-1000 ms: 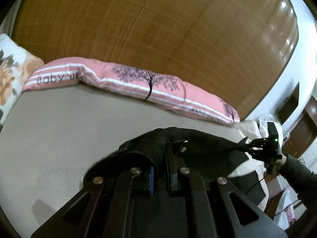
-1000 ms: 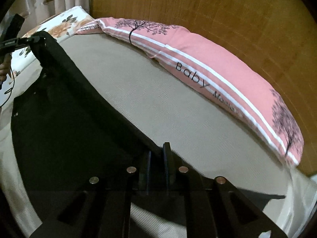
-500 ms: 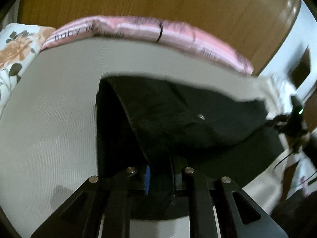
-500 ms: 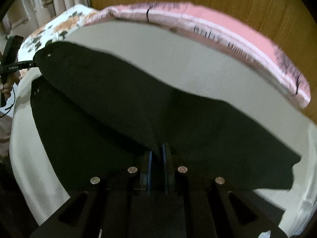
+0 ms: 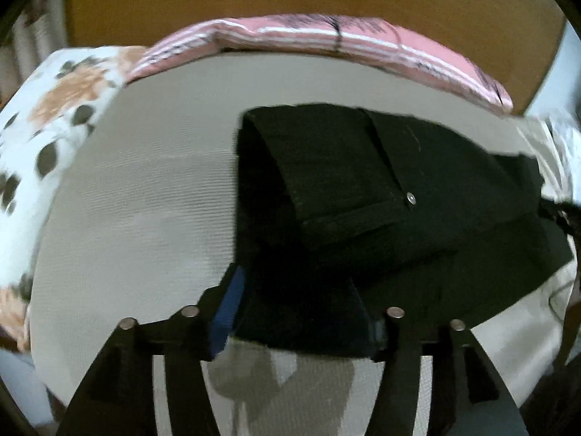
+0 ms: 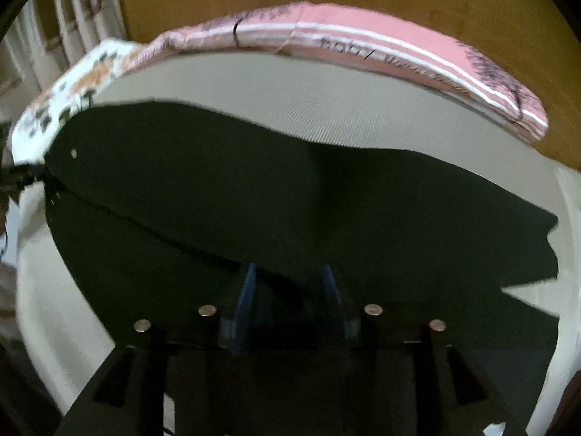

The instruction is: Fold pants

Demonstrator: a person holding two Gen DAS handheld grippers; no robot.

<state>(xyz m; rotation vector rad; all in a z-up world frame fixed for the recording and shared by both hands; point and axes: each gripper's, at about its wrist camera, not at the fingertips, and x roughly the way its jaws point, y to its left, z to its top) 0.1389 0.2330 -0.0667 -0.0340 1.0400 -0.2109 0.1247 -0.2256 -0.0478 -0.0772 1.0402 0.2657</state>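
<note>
Two words printed on the pink pillow [image 6: 381, 41], only "Baby" legible, the rest blurred. Beside it, a floral cushion [image 5: 61, 109] at the beige mattress [image 5: 145, 181] edge. Black pants [image 5: 363, 196] spread flat across the mattress, folded over, a metal rivet showing. Left gripper [image 5: 301, 290] and right gripper [image 6: 288, 283] just opening, jaws apart, cloth lying loose between the blue pads.

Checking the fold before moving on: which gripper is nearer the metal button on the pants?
Left. The button lies just ahead of the left gripper; the right gripper is far along the pants from it.
</note>
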